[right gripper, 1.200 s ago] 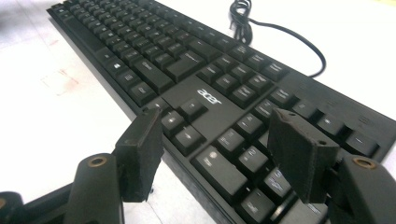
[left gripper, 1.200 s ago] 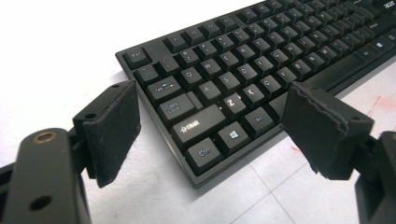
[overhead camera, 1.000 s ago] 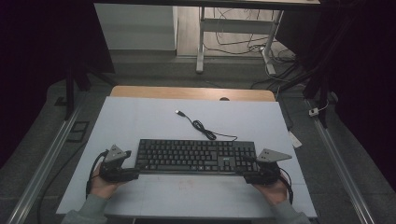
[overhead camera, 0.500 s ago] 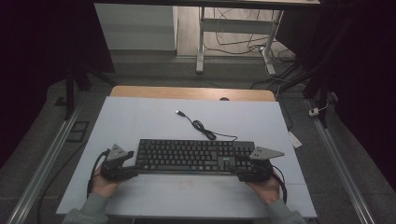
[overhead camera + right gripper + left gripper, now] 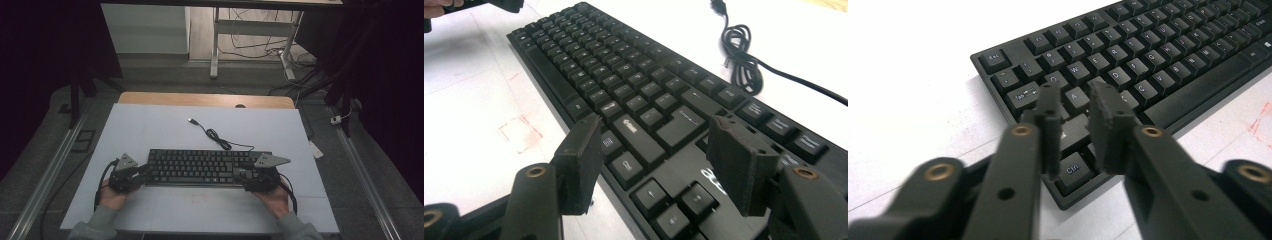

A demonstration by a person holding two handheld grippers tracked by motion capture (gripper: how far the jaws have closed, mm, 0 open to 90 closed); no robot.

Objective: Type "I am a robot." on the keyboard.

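Dark floor surrounds a white table (image 5: 165,125) with a wooden strip along its far edge; beyond it stand desk legs and tangled cables. Near the table's front edge lies a black keyboard (image 5: 200,167), lengthwise left to right, its cable (image 5: 216,135) curling away toward the far side and ending in a plug. A person's hands come in from the near edge, each holding a gripper at one end of the keyboard. The left gripper (image 5: 1074,107) hovers over the keyboard's near left corner; its jaws have just been closing and now stand narrowly apart above the keys, pinching nothing. The right gripper (image 5: 651,150) sits over the keyboard's right end, its jaws spread wide above the keys, one toward the near edge, and not pressing on it.
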